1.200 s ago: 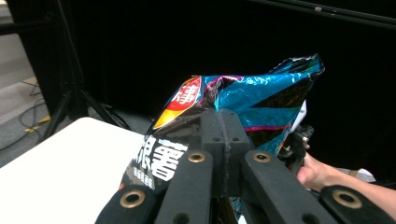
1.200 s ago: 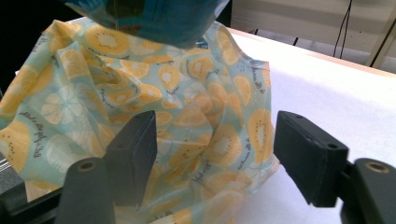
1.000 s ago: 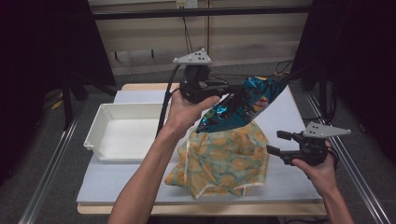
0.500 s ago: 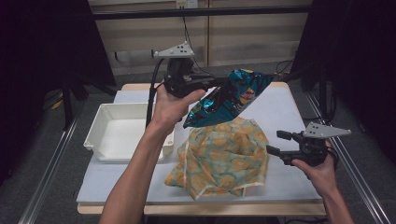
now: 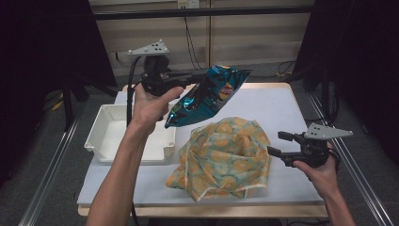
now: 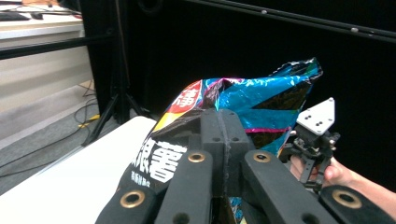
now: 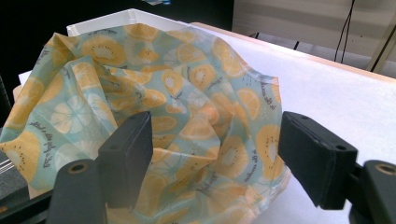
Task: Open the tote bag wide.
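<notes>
My left gripper [image 5: 200, 76] is shut on a shiny blue crisp bag [image 5: 207, 94], which hangs in the air above the table's back left. In the left gripper view the closed jaws pinch the bag [image 6: 252, 102] at its edge. A crumpled cloth bag with an orange and kiwi print [image 5: 226, 157] lies on the white table top [image 5: 277, 106]. My right gripper [image 5: 277, 143] stands open just right of the cloth, low over the table. In the right gripper view the cloth bag [image 7: 140, 98] lies right ahead of the spread jaws, apart from them.
A white plastic tray [image 5: 110, 136] sits at the table's left, its corner [image 7: 116, 18] showing behind the cloth. Metal rails run along both table sides. Dark stands and cables are behind the table.
My left gripper has carried the crisp bag leftward and a little higher, away from above the cloth. The right gripper has stayed in place.
</notes>
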Demonstrator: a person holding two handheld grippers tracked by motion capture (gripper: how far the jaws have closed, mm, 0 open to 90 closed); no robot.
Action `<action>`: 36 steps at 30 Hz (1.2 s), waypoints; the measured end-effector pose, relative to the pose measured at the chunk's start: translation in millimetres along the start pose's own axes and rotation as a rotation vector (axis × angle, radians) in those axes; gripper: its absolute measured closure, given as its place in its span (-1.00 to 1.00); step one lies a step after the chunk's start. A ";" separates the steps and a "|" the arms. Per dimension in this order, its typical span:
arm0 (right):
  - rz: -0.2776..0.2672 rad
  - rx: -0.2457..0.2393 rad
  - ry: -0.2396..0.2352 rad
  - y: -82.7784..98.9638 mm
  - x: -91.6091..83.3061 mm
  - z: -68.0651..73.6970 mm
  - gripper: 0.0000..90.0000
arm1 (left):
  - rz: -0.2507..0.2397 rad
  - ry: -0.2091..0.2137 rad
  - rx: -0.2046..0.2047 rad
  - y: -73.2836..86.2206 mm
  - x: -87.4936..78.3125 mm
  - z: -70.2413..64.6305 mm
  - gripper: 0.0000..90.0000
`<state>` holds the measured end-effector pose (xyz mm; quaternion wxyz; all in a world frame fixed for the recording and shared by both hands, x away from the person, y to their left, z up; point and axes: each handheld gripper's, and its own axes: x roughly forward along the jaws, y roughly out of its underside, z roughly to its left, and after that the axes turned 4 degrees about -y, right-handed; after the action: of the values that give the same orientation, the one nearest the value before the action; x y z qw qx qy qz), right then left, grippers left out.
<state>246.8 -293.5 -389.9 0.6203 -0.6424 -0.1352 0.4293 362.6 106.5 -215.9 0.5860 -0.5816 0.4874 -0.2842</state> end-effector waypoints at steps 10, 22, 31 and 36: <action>0.002 -0.002 -0.005 -0.8 1.3 0.9 -0.41 | 0.008 -0.091 -0.051 16.9 -33.8 25.0 1.00; -0.001 -0.005 -0.006 -0.7 2.5 1.2 -0.41 | 0.003 -0.185 -0.107 34.7 -62.8 50.8 1.00; 0.003 -0.003 -0.006 -0.4 4.3 1.7 -0.41 | -0.004 -0.264 -0.161 53.1 -85.2 76.2 1.00; 0.005 -0.001 -0.006 -0.3 4.8 1.6 -0.41 | -0.013 -0.318 -0.183 61.9 -96.1 84.9 1.00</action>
<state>248.7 -288.9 -391.2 0.6185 -0.6418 -0.1354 0.4328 389.7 237.4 -264.9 0.5984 -0.6734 0.4085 -0.1467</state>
